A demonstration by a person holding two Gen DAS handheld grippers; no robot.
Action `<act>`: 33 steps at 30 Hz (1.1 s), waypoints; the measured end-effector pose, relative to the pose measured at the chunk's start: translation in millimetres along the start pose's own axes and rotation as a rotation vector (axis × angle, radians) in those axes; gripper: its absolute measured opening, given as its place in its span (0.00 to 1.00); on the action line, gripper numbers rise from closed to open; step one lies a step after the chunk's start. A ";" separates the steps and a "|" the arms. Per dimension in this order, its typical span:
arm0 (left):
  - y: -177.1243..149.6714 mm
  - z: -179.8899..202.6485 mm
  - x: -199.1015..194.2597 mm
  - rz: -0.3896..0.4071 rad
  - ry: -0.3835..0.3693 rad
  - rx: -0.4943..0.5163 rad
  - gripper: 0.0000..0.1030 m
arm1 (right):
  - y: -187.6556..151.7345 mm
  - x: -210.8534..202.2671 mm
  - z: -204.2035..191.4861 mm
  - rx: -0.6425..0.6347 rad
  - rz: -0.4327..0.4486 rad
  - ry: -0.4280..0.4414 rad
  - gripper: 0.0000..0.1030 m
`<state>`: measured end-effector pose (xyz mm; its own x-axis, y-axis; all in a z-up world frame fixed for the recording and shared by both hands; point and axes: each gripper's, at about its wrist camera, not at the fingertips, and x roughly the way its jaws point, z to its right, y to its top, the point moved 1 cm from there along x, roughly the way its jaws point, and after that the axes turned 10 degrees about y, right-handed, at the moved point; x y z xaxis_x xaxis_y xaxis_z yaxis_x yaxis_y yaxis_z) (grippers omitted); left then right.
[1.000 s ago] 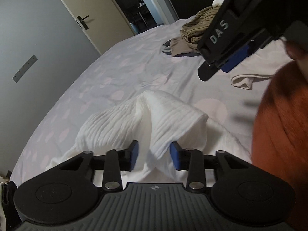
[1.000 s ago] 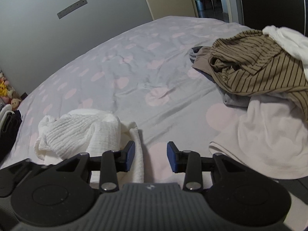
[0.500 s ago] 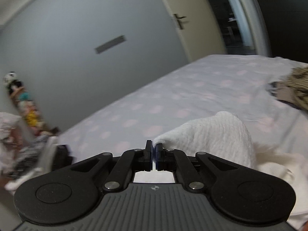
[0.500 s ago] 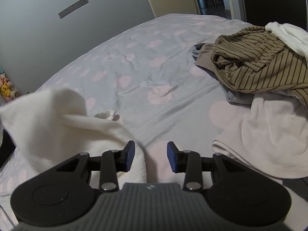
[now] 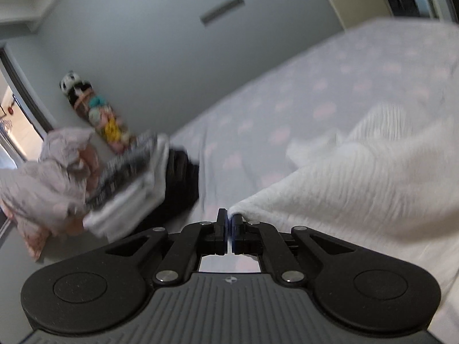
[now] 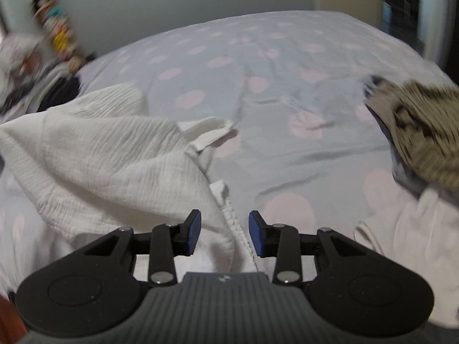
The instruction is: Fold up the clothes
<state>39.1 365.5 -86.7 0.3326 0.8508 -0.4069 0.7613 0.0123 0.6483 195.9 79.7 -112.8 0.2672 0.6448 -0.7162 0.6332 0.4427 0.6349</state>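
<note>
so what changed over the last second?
Left tool closed on a corner of the white ribbed garment and pulled it out sideways, spreading it across the bed. Right tool stays open over the garment's hem; the striped clothes pile is untouched.

I see a white garment (image 6: pixel 109 154) of crinkled, ribbed cloth with a stitched hem, matt and soft. The bed (image 6: pixel 258 57) wears a smooth grey sheet with pale pink spots. My right gripper (image 6: pixel 224 233) is matt black plastic, its blue fingers (image 6: pixel 194 229) rubbery, with shiny metal pivots.
</note>
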 end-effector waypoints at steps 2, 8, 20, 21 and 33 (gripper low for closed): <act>-14.0 2.5 10.2 -0.038 -0.037 0.003 0.03 | 1.7 3.5 -14.2 -0.092 -0.053 0.014 0.39; -30.2 3.1 20.2 -0.029 -0.156 0.092 0.08 | 4.0 15.1 -49.5 -0.243 -0.255 0.121 0.39; -70.8 54.5 -46.4 0.255 -0.438 0.578 0.31 | -0.3 62.8 -75.9 -0.456 -0.582 0.111 0.47; -76.8 62.1 -52.4 0.280 -0.465 0.618 0.33 | -1.7 66.8 -74.5 -0.453 -0.601 0.110 0.48; -149.9 134.6 -50.7 0.459 -0.518 1.050 0.49 | -13.2 101.7 -48.1 -0.384 -0.747 0.043 0.52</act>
<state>-17.0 249.7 -249.9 0.6815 0.3575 -0.6385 0.5138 -0.8551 0.0696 179.8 169.4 -180.1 -0.1566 0.1176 -0.9806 0.3398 0.9387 0.0584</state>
